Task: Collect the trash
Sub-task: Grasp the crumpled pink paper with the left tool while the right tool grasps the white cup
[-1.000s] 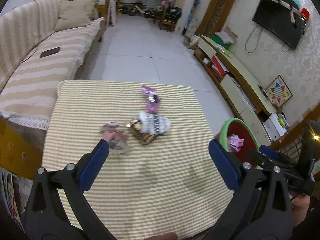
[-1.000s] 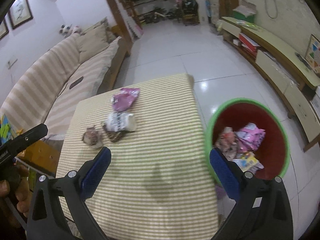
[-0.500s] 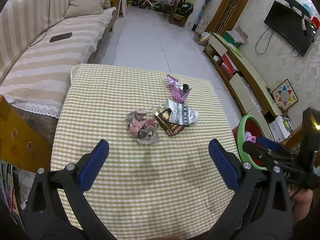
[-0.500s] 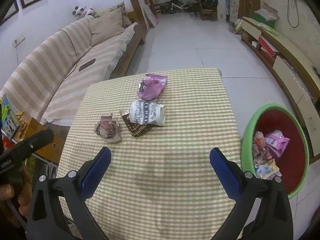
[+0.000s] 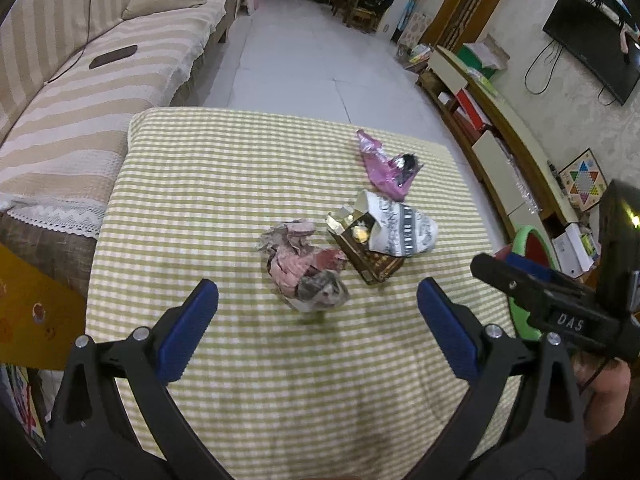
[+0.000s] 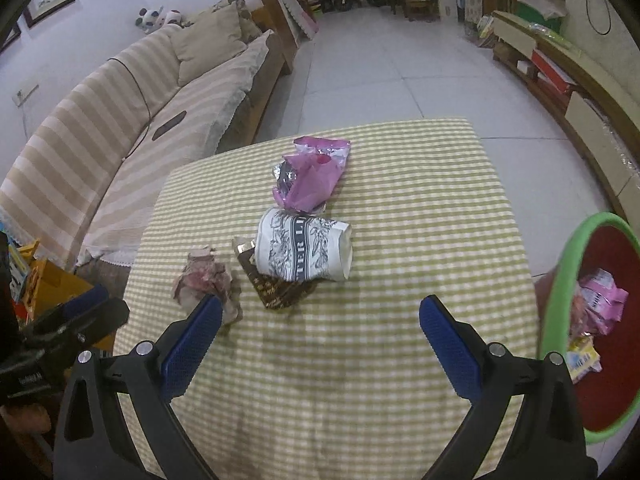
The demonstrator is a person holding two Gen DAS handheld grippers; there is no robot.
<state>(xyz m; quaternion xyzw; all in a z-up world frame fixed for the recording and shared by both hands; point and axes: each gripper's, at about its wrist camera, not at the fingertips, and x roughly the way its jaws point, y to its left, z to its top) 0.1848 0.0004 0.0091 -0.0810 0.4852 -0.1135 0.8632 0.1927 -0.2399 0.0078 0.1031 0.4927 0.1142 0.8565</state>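
**Four bits of trash on the bench, both tongs spread wide**

So here's the setup: the bench [image 5: 240, 184] has a green-and-white checked cloth on it, and all the trash sits in a loose cluster around the middle. Nearest the left tongs [image 5: 318, 308] is a crumpled pinkish paper wad [image 5: 300, 264], lying just ahead of the gap between the blue pads. Right beside it is a brown-and-gold wrapper [image 5: 370, 256], with a white paper cup [image 6: 304, 250] with black print tipped on its side and resting partly on top of that wrapper. Just past the cup, towards the far edge, there's a pink foil bag [image 6: 312, 174], crumpled and almost touching the cup.

Left tongs are spread wide, nothing between them, above the cloth. Right tongs [image 6: 320, 330] are the same, spread and gripping nothing; from that camera the paper wad sits right at the left pad's tip.

The bin [image 6: 560, 280], red with a green rim, stands off the bench's right side with wrappers in it. A striped sofa [image 6: 120, 120] runs along the left.
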